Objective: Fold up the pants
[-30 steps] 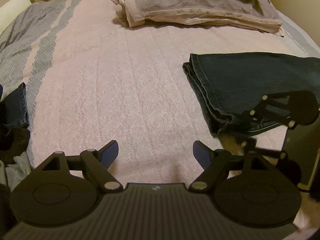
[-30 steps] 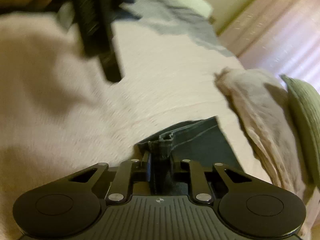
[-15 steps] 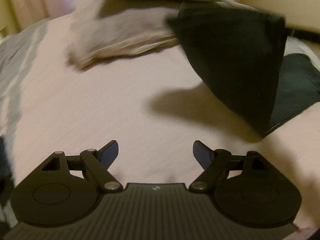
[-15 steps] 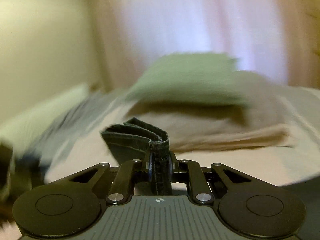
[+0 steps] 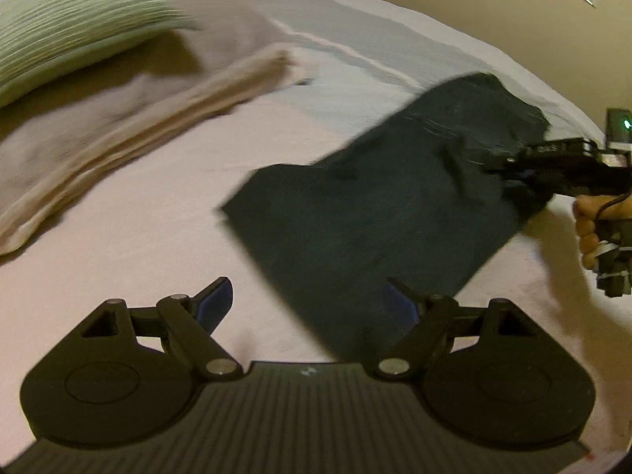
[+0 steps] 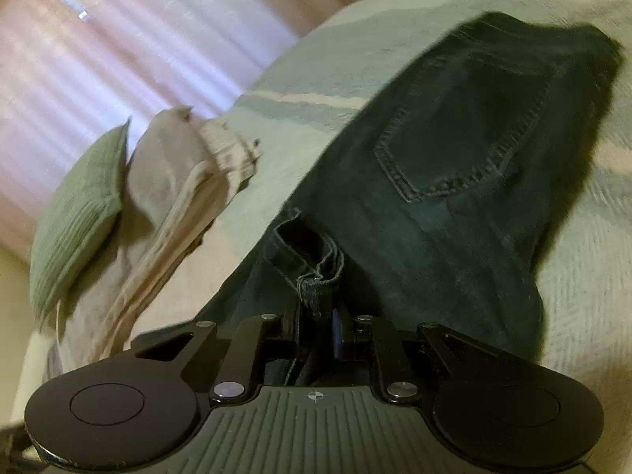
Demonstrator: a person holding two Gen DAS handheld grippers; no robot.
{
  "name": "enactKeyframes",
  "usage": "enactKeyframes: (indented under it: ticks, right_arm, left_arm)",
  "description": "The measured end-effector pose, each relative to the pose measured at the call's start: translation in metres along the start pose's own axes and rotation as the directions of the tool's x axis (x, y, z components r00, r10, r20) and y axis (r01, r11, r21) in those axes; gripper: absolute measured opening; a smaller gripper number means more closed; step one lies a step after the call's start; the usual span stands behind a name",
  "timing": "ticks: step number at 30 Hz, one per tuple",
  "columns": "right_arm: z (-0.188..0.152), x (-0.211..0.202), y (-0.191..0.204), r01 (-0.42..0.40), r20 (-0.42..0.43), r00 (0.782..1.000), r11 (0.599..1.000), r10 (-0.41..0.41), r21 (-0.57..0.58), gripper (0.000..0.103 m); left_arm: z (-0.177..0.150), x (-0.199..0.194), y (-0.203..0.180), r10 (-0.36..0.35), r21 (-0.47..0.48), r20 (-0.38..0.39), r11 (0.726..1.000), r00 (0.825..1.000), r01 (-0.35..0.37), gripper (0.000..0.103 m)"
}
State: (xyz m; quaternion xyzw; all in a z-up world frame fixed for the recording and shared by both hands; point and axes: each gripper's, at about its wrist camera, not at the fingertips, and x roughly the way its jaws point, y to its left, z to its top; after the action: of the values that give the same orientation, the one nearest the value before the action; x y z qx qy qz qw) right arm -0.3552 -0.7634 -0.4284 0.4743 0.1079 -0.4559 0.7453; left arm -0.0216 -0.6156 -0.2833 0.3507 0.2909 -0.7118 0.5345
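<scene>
Dark denim pants (image 5: 379,213) lie folded across the pale bedspread (image 5: 166,213), reaching from centre to right in the left wrist view. My left gripper (image 5: 306,302) stands open just over their near edge, and nothing is between its blue pads. My right gripper (image 6: 318,316) is shut on the bunched hem of the pants (image 6: 466,146), whose back pocket faces up. In the left wrist view the right gripper (image 5: 513,170) shows at the right edge on the far end of the pants, held by a hand (image 5: 592,225).
A green pillow (image 5: 75,19) rests on a stack of beige folded bedding (image 5: 118,110) at the back left. A pale blue striped band (image 5: 375,43) of the bedspread runs behind the pants. A beige wall (image 5: 493,4) and curtains (image 6: 130,51) stand beyond the bed.
Both hands swung right across the bed. The right gripper carried the pants over in the air and laid them flat; it kept its grip. The left gripper stayed open.
</scene>
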Motion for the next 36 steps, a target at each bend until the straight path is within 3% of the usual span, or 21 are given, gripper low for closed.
enactKeyframes:
  ticks: [3,6,9,10,13,17,19,22,28,30,33,34,36]
  right_arm:
    - [0.006,-0.008,-0.002,0.012,-0.011,1.0,1.0,-0.012,-0.014,0.012]
    - [0.001,-0.027,-0.003,0.138,-0.004,0.99,0.988,-0.138,-0.063,0.033]
    - [-0.003,-0.047,-0.002,0.253,0.049,0.967,0.963,-0.249,-0.093,0.036]
    - [-0.007,-0.057,-0.001,0.258,0.075,0.965,0.961,-0.251,-0.101,0.036]
    - [-0.019,-0.068,0.021,0.165,0.103,0.984,0.971,-0.149,-0.172,0.036]
    - [-0.043,-0.036,0.048,-0.004,0.004,1.0,0.951,0.006,-0.309,0.036]
    - [-0.056,-0.013,0.047,-0.007,-0.051,0.999,0.939,-0.011,-0.344,0.036]
    - [-0.074,0.002,0.031,0.056,-0.081,0.993,0.935,-0.089,-0.35,0.036]
    - [-0.096,-0.035,0.052,0.159,-0.019,0.983,0.907,-0.181,-0.39,0.037]
    - [-0.104,-0.046,0.076,0.144,-0.017,0.986,0.897,-0.166,-0.418,0.039]
    - [-0.133,-0.055,0.123,0.074,-0.048,0.992,0.846,-0.117,-0.528,0.057]
    - [-0.147,-0.054,0.141,0.045,-0.063,0.993,0.815,-0.1,-0.578,0.063]
    - [-0.179,-0.045,0.176,-0.008,-0.085,0.994,0.725,-0.069,-0.689,0.065]
  left_arm:
    - [0.013,0.018,-0.019,-0.022,0.03,-0.027,0.999,0.999,0.023,0.08]
    - [0.022,0.031,-0.026,-0.03,0.065,-0.035,0.997,0.999,0.032,0.08]
    - [0.028,0.039,-0.022,-0.02,0.098,-0.044,0.995,0.999,0.024,0.08]
    - [0.032,0.042,-0.019,-0.015,0.104,-0.046,0.994,0.999,0.02,0.08]
    - [0.039,0.051,-0.008,0.006,0.131,-0.048,0.991,0.999,0.0,0.08]
    - [0.044,0.069,0.005,-0.004,0.152,-0.043,0.988,0.999,0.01,0.069]
    - [0.045,0.082,0.013,-0.014,0.151,-0.049,0.988,0.999,0.021,0.064]
    - [0.042,0.107,0.03,-0.024,0.134,-0.042,0.99,0.999,0.029,0.064]
    - [0.037,0.147,0.08,-0.025,0.004,-0.085,1.0,0.996,0.026,0.068]
    - [0.04,0.141,0.087,-0.019,0.022,-0.085,1.0,0.996,0.021,0.068]
    - [0.046,0.115,0.096,0.001,0.058,-0.058,0.998,0.998,0.002,0.066]
    - [0.047,0.106,0.1,0.01,0.07,-0.046,0.998,0.999,-0.007,0.064]
    - [0.047,0.087,0.107,0.014,0.107,-0.033,0.994,0.999,-0.011,0.064]
